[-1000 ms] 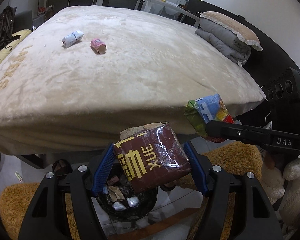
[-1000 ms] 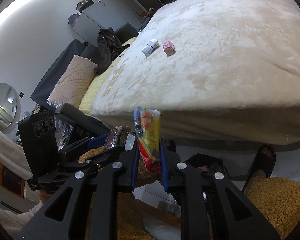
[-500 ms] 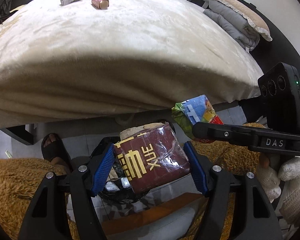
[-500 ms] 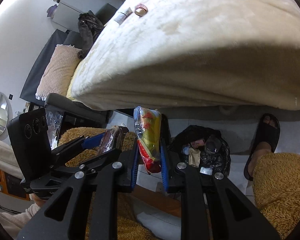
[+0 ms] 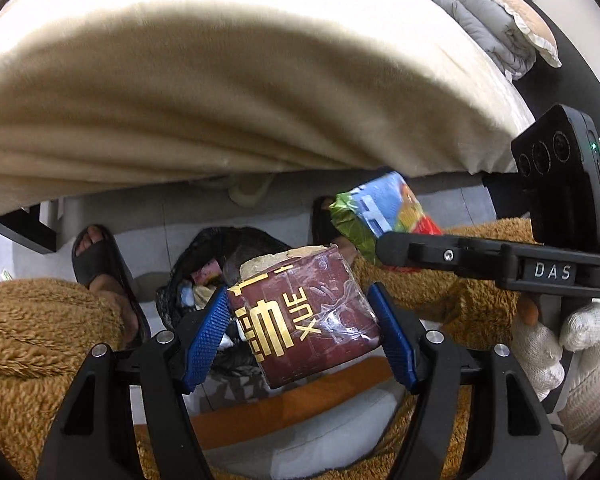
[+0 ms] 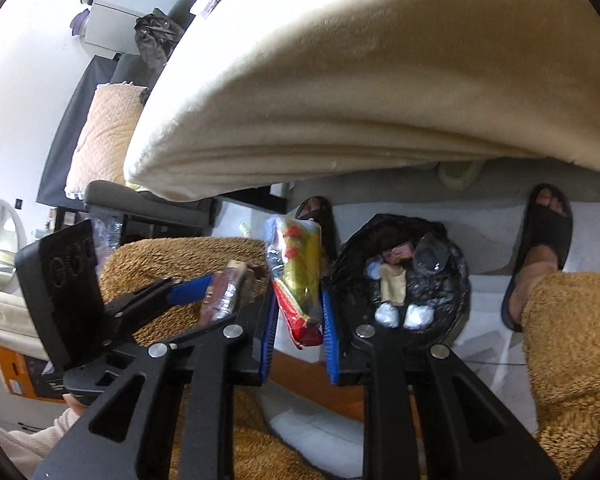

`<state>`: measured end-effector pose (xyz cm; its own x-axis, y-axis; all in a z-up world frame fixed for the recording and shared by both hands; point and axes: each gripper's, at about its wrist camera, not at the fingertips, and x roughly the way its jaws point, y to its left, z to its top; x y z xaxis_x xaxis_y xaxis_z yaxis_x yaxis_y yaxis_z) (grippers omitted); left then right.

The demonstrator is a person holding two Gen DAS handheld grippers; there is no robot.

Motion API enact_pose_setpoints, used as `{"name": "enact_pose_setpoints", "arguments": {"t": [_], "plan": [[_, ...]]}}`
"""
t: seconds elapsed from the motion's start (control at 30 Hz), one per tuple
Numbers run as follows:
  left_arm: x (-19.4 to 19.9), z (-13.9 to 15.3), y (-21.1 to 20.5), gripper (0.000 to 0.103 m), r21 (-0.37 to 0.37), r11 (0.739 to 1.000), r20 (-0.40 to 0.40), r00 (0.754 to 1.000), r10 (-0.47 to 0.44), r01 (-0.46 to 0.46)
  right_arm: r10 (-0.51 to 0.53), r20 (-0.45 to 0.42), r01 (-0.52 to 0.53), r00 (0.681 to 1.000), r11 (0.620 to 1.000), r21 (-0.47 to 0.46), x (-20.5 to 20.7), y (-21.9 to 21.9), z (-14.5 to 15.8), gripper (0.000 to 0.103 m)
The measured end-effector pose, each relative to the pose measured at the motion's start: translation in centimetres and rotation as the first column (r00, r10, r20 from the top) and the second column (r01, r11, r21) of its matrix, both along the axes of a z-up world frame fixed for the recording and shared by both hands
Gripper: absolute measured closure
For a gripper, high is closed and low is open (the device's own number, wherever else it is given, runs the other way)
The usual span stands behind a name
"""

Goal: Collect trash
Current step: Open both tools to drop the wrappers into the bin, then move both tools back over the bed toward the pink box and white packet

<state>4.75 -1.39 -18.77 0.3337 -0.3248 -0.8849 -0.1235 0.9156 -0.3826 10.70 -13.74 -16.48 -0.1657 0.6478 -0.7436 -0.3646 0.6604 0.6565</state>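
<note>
Left wrist view: bin bag [image 5: 204,252] half hidden behind maroon packet [image 5: 304,316], pinched in left claw [image 5: 302,330] above it. Right wrist view: bag's contents partly legible — pink wrapper [image 6: 398,254], tan scrap [image 6: 392,284], two white wads [image 6: 404,316]; rest lost in black folds. Colourful snack wrapper [image 6: 298,276] gripped in right claw [image 6: 300,318], jaws just eased slightly apart, beside bag. Bed top [image 6: 340,80] cut off at frame edge.
</note>
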Motion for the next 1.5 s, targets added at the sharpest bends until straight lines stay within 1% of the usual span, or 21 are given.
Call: {"name": "enact_pose_setpoints", "arguments": {"t": [0.03,0.07,0.1,0.13,0.27,0.4,0.5,0.7,0.87,1.03,1.17,1.5], "plan": [[0.0,-0.2,0.0,0.032,0.009,1.000,-0.012,1.000,-0.001,0.001,-0.004,0.001,0.004,1.000,1.000,0.000,0.0,-0.1,0.1,0.079],[0.0,-0.3,0.0,0.027,0.014,1.000,-0.020,1.000,-0.002,0.002,-0.010,-0.001,0.010,1.000,1.000,0.005,0.1,-0.2,0.1,0.077],[0.0,-0.4,0.2,0.026,0.015,1.000,-0.024,1.000,-0.001,0.002,-0.015,-0.003,0.015,1.000,1.000,0.007,0.1,-0.3,0.2,0.072],[-0.1,-0.4,0.3,0.025,0.015,1.000,-0.027,1.000,0.000,0.000,-0.022,-0.003,0.022,1.000,1.000,0.010,0.1,-0.4,0.3,0.070],[-0.3,-0.4,0.7,0.025,0.025,1.000,-0.030,0.999,0.013,-0.012,-0.033,0.003,0.033,0.999,0.999,0.014,0.0,-0.6,0.7,0.069],[-0.4,0.3,1.0,0.025,0.036,0.999,-0.012,1.000,0.019,-0.018,-0.032,0.018,0.032,0.999,0.999,0.025,0.1,-0.6,1.5,0.069],[-0.4,1.0,1.5,0.025,0.047,0.998,0.015,0.999,0.042,-0.043,-0.030,0.040,0.028,0.999,0.999,0.039,0.4,-0.7,2.3,0.069],[-0.2,2.8,3.1,0.025,0.055,0.995,0.060,0.995,0.078,-0.082,-0.027,0.127,0.019,0.992,0.998,0.063,1.4,-0.7,5.1,0.068],[0.0,4.8,4.5,0.025,0.063,0.992,0.123,0.987,0.102,-0.110,-0.027,0.224,0.012,0.974,0.997,0.071,2.4,-0.4,8.0,0.068],[0.5,7.2,5.8,0.025,0.083,0.987,0.197,0.973,0.122,-0.141,-0.033,0.301,0.007,0.953,0.996,0.087,3.7,0.2,10.3,0.068],[1.0,9.0,7.1,0.025,0.096,0.982,0.251,0.958,0.135,-0.164,-0.035,0.341,0.000,0.940,0.995,0.102,4.9,1.0,11.6,0.068],[3.8,12.4,10.3,0.025,0.133,0.970,0.343,0.928,0.146,-0.202,-0.019,0.424,-0.035,0.905,0.992,0.120,7.9,4.7,14.4,0.068]]}}
